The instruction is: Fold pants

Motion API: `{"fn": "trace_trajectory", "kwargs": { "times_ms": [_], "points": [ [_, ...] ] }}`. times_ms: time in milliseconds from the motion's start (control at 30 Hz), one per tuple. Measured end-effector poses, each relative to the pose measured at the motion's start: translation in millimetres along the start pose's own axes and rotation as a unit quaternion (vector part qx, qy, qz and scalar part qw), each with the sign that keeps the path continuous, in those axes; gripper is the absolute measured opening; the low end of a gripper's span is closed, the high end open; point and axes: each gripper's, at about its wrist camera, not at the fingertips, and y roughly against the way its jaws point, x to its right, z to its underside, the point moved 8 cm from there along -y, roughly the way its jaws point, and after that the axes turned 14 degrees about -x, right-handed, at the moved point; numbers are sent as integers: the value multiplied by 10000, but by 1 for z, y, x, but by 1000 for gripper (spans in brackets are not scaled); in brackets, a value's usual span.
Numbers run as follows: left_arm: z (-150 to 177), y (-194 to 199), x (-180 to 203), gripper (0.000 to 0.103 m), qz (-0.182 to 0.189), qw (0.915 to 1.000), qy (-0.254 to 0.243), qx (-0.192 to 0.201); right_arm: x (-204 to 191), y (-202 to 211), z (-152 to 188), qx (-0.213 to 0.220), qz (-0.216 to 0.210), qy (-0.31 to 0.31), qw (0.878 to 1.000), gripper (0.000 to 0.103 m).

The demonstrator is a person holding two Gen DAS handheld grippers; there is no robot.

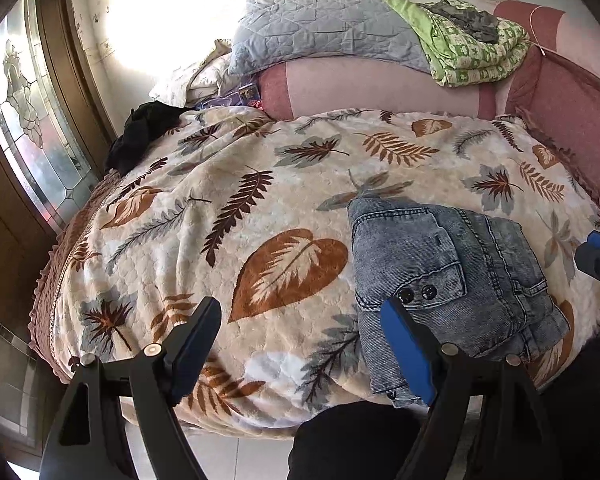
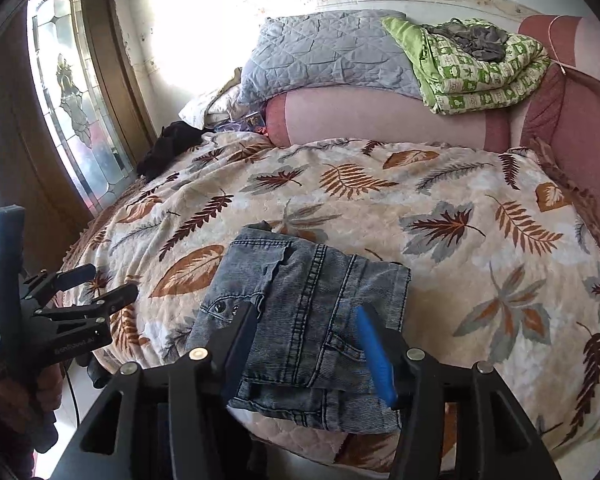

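Note:
Grey-blue denim pants (image 1: 444, 272) lie folded into a compact bundle near the front edge of the bed; they also show in the right wrist view (image 2: 308, 320). My left gripper (image 1: 300, 328) is open and empty, hovering above the blanket to the left of the pants; it also shows at the left of the right wrist view (image 2: 100, 284). My right gripper (image 2: 306, 340) is open and empty, held above the near part of the bundle; its blue-tipped body shows at the right edge of the left wrist view (image 1: 598, 258).
A leaf-print blanket (image 1: 240, 208) covers the bed. A grey quilted pillow (image 1: 320, 28) and a green folded blanket (image 1: 472, 48) lie at the back. A black garment (image 1: 140, 132) lies at the far left corner. A glass door (image 1: 28, 120) stands at the left.

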Motion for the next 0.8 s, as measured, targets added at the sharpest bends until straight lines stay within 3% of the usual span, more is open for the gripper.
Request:
{"fn": "trace_trajectory", "kwargs": {
  "times_ms": [800],
  "points": [
    [2, -30, -2, 82, -22, 9995, 23, -321, 18, -23, 1, -208, 181, -146, 9995, 61]
  ]
}}
